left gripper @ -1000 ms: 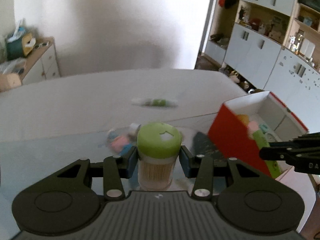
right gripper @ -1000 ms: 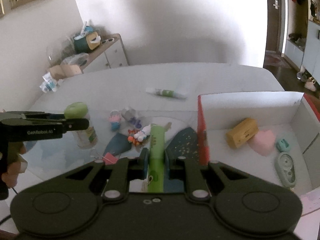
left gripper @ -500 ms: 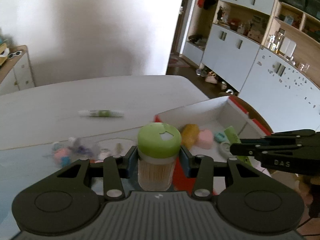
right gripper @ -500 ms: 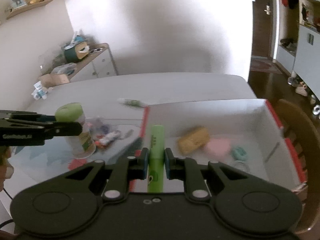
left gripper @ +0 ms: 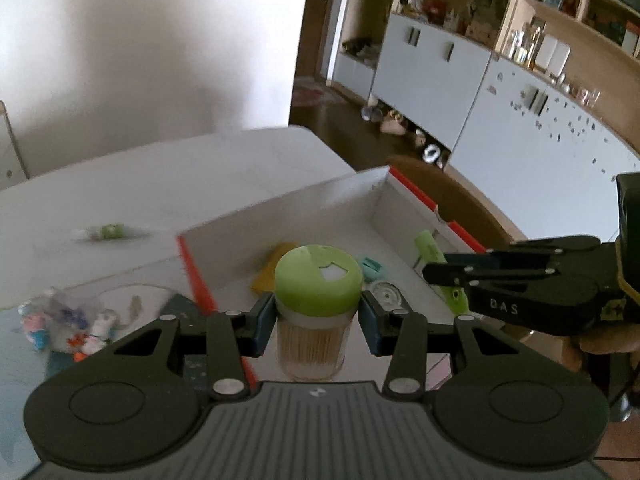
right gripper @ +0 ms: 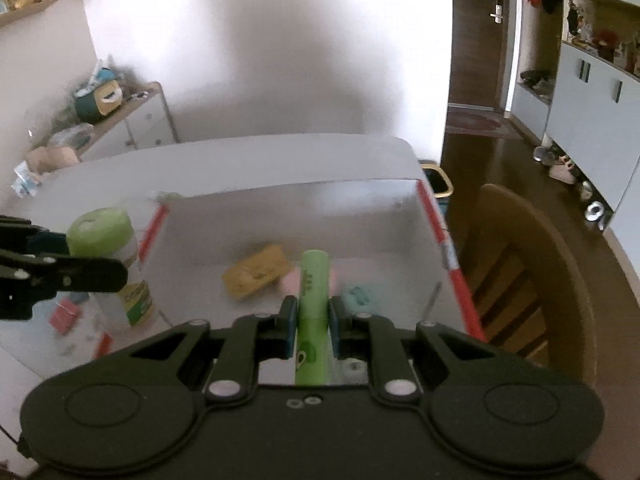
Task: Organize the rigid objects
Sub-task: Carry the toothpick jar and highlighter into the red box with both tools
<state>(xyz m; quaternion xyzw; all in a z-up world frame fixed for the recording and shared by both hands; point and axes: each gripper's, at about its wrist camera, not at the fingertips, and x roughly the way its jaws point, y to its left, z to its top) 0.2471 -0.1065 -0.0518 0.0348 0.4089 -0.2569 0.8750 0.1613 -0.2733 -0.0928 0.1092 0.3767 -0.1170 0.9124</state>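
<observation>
Box point(right gripper: 304, 216) already holds a yellow block point(right gripper: 256, 270), a pink piece and a teal one. Left tool point(left gripper: 318, 320) pinches a toothpick jar point(left gripper: 316, 312) above it; right tool point(right gripper: 313, 326) clamps a green tube point(right gripper: 314, 292). Trinkets point(left gripper: 68, 322) and another tube point(left gripper: 108, 232) remain on the surface point(left gripper: 160, 184).

White letters "DAS" stand on the side of the right gripper point(left gripper: 508, 280), at the right of the left wrist view. Green print on the label of the toothpick jar point(right gripper: 120, 276), lower left of the right wrist view, is too blurred to read, as are the marks on the green tube point(right gripper: 313, 288).
</observation>
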